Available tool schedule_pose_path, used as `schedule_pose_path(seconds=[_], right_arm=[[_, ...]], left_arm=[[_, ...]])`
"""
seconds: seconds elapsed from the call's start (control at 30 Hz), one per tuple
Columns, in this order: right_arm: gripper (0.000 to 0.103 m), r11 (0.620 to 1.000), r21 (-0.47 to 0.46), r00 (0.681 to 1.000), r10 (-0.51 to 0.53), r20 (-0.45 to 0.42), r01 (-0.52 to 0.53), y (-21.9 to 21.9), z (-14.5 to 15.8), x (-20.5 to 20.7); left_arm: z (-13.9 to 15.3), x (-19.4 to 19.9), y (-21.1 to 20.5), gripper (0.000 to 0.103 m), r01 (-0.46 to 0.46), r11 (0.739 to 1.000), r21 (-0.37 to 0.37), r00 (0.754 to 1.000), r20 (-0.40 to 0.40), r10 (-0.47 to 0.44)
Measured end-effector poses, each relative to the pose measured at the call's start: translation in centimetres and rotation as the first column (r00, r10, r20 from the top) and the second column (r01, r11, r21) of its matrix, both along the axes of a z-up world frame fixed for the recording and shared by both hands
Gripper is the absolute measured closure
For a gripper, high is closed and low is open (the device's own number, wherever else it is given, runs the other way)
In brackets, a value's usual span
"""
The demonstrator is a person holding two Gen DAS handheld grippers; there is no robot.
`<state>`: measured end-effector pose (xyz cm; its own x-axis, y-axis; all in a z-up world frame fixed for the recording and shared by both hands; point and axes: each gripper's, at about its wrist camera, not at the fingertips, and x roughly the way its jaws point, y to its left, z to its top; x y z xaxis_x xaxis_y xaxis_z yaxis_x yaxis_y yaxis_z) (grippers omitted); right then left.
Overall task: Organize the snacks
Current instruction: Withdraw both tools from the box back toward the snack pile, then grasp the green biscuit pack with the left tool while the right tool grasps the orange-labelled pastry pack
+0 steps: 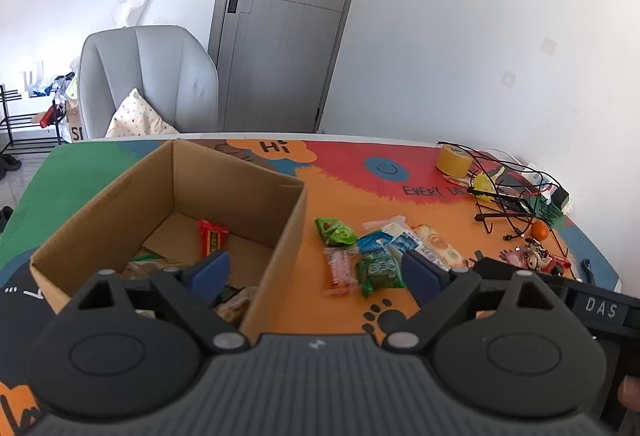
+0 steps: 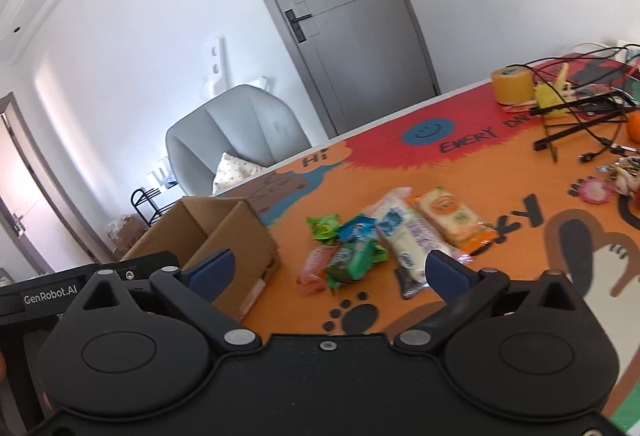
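Left wrist view: left gripper up over the right-hand wall of an open cardboard box, fingers spread wide with nothing between them, one blue tip above the box's inside, the other above the loose snacks. Inside the box, a red wrapped bar on the floor near the far side, more wrappers nearer the camera, half hidden behind the gripper. Just right of the box on the bright printed tabletop, a small heap of snacks: a green packet, a clear orange-red packet, a dark green packet, a blue packet, a white-and-blue packet and an orange-and-cream cracker pack, touching or overlapping. Farther right, well apart from the heap, a roll of yellow tape, a tangle of black wire and a small orange fruit. Beyond the tabletop, a grey armchair and a grey door. Right wrist view: right gripper off the tabletop, fingers fully apart and holding nothing, the same heap of snacks straight ahead between the tips, the box low on the left with the black body of the other gripper at that edge.
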<state>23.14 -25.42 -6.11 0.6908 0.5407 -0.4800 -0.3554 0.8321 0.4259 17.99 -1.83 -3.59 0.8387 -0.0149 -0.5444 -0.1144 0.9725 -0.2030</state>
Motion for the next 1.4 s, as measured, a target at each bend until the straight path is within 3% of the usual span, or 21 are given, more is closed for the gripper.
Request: schedule_pose_path(seconds=[0.87,1.07,1.2,1.4], right_arm=[[0.002,0.994,0.034,0.994,-0.104,-0.020,0.105,-6.9,-3.1,1.8],[0.023,0.996,0.032,0.995,-0.085,-0.044,0.086,-7.3,-4.2,2.9],[0.031,0.997,0.033,0.996,-0.072,-0.051,0.073,-7.2,-4.8,3.8],[0.046,0.997,0.034,0.996,-0.069,-0.064,0.072,-7.2,-5.5,5.7]], left_arm=[[-2.2,3.8,-5.9,0.010,0.040,0.999,0.000,0.999,-0.001,-0.040],[-3.2,5.1,-6.9,0.021,0.073,0.997,0.020,0.997,-0.010,-0.073],[-4.1,6.3,-7.3,0.036,0.085,0.996,0.011,0.996,-0.034,-0.085],[-5.4,8.1,-7.1,0.046,0.059,0.998,-0.015,0.997,-0.057,-0.060]])
